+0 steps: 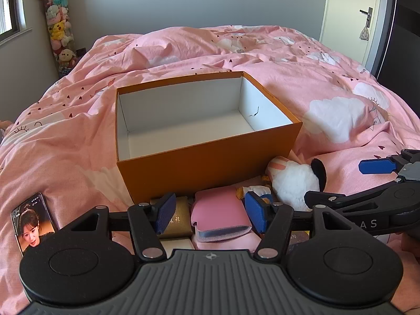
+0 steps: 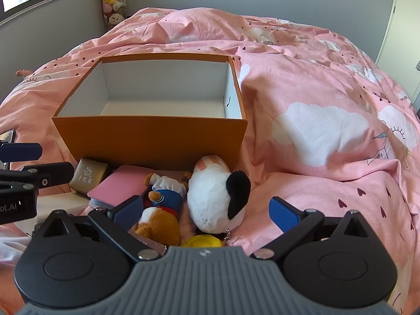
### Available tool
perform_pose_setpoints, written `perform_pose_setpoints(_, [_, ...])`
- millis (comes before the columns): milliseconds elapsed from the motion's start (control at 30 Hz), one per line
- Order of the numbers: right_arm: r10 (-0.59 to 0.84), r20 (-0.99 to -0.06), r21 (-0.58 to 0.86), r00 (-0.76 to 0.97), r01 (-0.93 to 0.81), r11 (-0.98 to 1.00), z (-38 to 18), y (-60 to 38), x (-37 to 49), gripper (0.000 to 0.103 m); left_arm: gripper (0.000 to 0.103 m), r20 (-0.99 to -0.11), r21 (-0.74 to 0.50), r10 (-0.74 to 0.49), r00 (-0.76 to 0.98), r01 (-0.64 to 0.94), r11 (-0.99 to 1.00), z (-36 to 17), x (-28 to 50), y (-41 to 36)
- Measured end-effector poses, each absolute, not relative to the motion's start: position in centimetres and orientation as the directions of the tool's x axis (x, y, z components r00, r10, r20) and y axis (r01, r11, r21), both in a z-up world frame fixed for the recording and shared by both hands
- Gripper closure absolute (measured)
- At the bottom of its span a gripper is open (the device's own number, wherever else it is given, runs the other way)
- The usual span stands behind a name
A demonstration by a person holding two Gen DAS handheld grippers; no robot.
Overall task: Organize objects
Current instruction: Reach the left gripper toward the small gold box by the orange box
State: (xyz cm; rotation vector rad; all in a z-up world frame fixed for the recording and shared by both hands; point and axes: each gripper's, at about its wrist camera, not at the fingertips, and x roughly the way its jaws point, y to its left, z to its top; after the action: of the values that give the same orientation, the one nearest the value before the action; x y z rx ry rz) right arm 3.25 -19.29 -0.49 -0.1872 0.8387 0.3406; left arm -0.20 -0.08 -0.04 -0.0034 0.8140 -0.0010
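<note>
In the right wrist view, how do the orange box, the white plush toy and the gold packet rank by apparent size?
Largest to smallest:
1. orange box
2. white plush toy, though it lies nearer the camera, so it looks bigger than it is
3. gold packet

In the left wrist view, the gold box [image 1: 176, 218] is partly covered by the left gripper [image 1: 210, 214], and its lettering is too small to read. The pink pouch [image 1: 219, 216] runs under the gripper body. The phone [image 1: 32, 223] is cut by the gripper's disc. In the right wrist view, the yellow object [image 2: 202, 242] shows only a sliver above the right gripper [image 2: 207, 208], and the brown plush [image 2: 160, 221] has its head hidden.
</note>
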Motion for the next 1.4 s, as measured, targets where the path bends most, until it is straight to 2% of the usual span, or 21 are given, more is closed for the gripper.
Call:
perform_pose_setpoints(500, [0.229, -0.763, -0.022, 0.605, -0.377, 0.926, -0.7, -19.2, 3.3, 0.001, 0.032, -0.739, -0.013, -0.015, 0.673, 0.008, 1.0, 0.2, -0.2, 0.3])
perform_pose_setpoints(700, [0.259, -0.775, 0.002, 0.577, -0.408, 0.913, -0.5, -19.1, 4.0, 0.002, 0.033, -0.76, -0.037, 0.002, 0.65, -0.046, 0.998, 0.7, 0.2, 3.2])
perform_pose_setpoints(767, [0.276, -0.784, 0.016, 0.556, -0.427, 0.904, -0.5, -18.9, 4.4, 0.008, 0.038, -0.772, -0.057, 0.004, 0.635, -0.075, 0.996, 0.7, 0.4, 4.4])
perform_pose_setpoints(833, [0.298, -0.797, 0.039, 0.525, -0.449, 0.893, -0.6, -18.6, 4.9, 0.02, 0.04, -0.784, -0.078, -0.003, 0.62, -0.094, 0.993, 0.7, 0.7, 5.5])
perform_pose_setpoints(867, [0.311, -0.805, 0.053, 0.506, -0.46, 0.886, -0.7, -18.4, 5.2, 0.023, 0.042, -0.79, -0.086, -0.008, 0.613, -0.098, 0.991, 0.7, 0.8, 5.9])
perform_pose_setpoints(1033, [0.37, -0.824, 0.104, 0.429, -0.528, 0.843, -0.9, -16.6, 6.2, 0.04, 0.044, -0.823, -0.132, -0.056, 0.565, -0.094, 0.987, -0.1, 1.3, 6.8])
perform_pose_setpoints(1133, [0.393, -0.837, 0.121, 0.381, -0.573, 0.811, -1.2, -14.9, 7.0, 0.044, 0.044, -0.843, -0.171, -0.087, 0.53, -0.111, 0.979, -1.1, 2.0, 7.5])
perform_pose_setpoints(1233, [0.412, -0.85, 0.136, 0.328, -0.619, 0.773, -1.7, -12.9, 7.7, 0.045, 0.044, -0.867, -0.158, -0.089, 0.491, -0.101, 0.982, -2.1, 3.5, 7.4])
perform_pose_setpoints(1400, [0.412, -0.865, 0.114, 0.287, -0.687, 0.718, -2.8, -10.1, 9.1, 0.05, 0.034, -0.892, -0.174, -0.123, 0.435, -0.079, 0.982, -4.1, 6.0, 7.3])
